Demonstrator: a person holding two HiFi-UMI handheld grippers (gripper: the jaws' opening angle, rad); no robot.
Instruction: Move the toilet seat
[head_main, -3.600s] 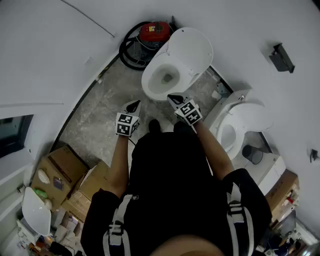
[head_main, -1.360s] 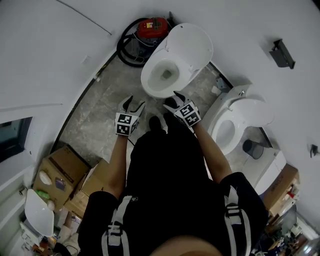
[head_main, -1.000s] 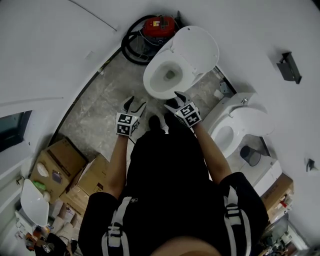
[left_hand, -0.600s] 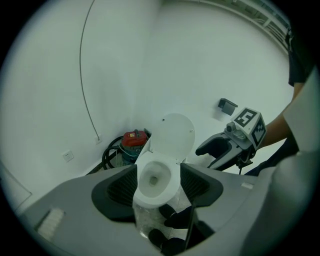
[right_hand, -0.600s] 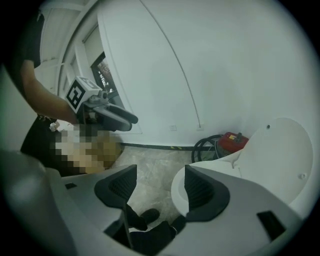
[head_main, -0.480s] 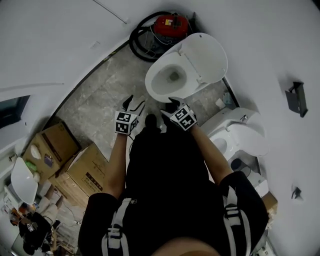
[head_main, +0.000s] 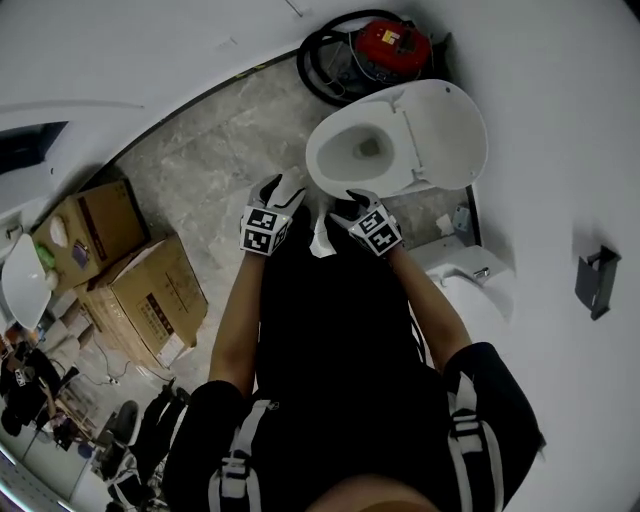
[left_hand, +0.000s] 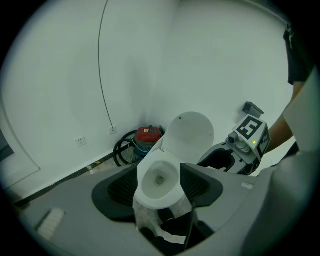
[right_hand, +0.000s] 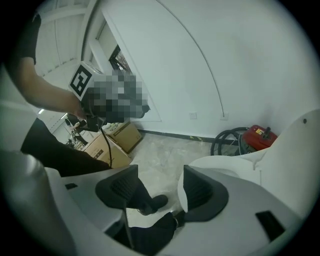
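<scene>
Left gripper: my left gripper (head_main: 283, 187) hung with its jaws spread wide and nothing in them, pointed down at the bowl's front
Right gripper: my right gripper (head_main: 352, 203) was also open; its jaws had just been closing a little, with only floor and my shoe in the gap and the bowl's edge just beside one jaw
Toilet seat: the white ceramic toilet (head_main: 340, 170) stood in front of me, its white oval lid (head_main: 445, 130) raised against the wall; I could not tell whether the seat ring was up with the lid or lying on the rim
What changed: over the last few seconds both grippers had come down and nearer to the front rim, and jaws that had looked shut were now apart
What it meant: I judged this as the approach; neither gripper touched the seat yet, so the move itself had not begun
Around: a red canister vacuum with a black hose (head_main: 395, 45) sat behind the toilet, and brown cardboard boxes (head_main: 140, 290) lay well off to my left
</scene>
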